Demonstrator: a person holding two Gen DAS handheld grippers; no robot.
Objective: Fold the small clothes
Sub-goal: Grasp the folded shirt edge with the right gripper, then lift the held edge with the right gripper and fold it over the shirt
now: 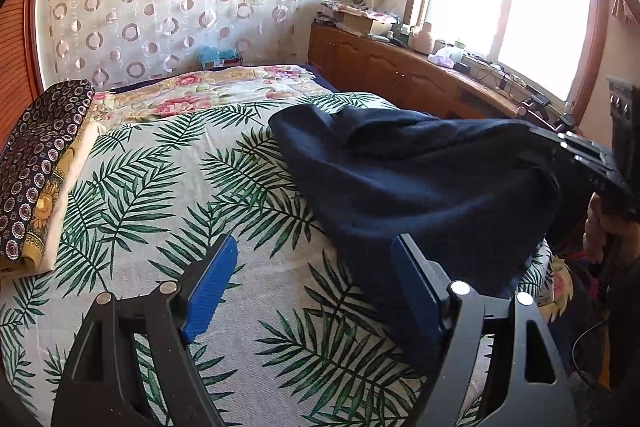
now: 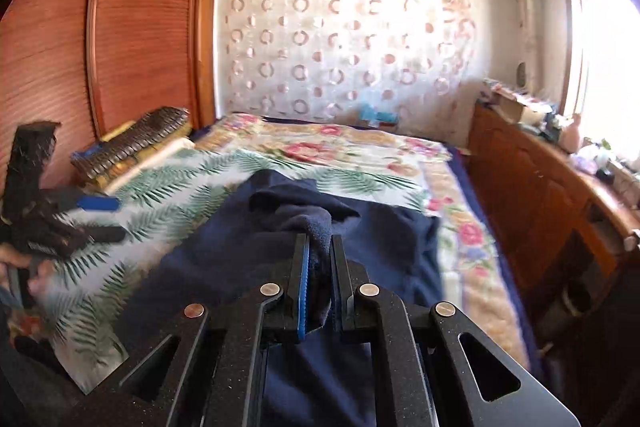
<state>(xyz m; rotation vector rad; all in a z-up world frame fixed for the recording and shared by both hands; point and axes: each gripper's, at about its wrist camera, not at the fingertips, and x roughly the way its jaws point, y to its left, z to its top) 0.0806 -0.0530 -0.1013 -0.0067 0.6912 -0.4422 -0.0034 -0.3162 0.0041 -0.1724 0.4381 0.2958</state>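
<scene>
1. The right gripper (image 2: 319, 259) is pinching a bunched fold of the navy garment (image 1: 420, 179), lifting it off the palm-print sheet (image 1: 168, 211).
2. The left gripper (image 1: 312, 279) is hanging spread wide with nothing in it — bare sheet lying ahead, the garment's edge beside its right finger.
3. The folded stack (image 1: 36, 171) is sitting at the bed's far-left edge.
4. The garment's near hem is running out of sight beneath the right gripper; its shape is hard to make out.

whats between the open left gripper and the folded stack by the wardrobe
Only bare palm-print sheet lies between the left gripper and the folded stack, as the left wrist view shows.
</scene>
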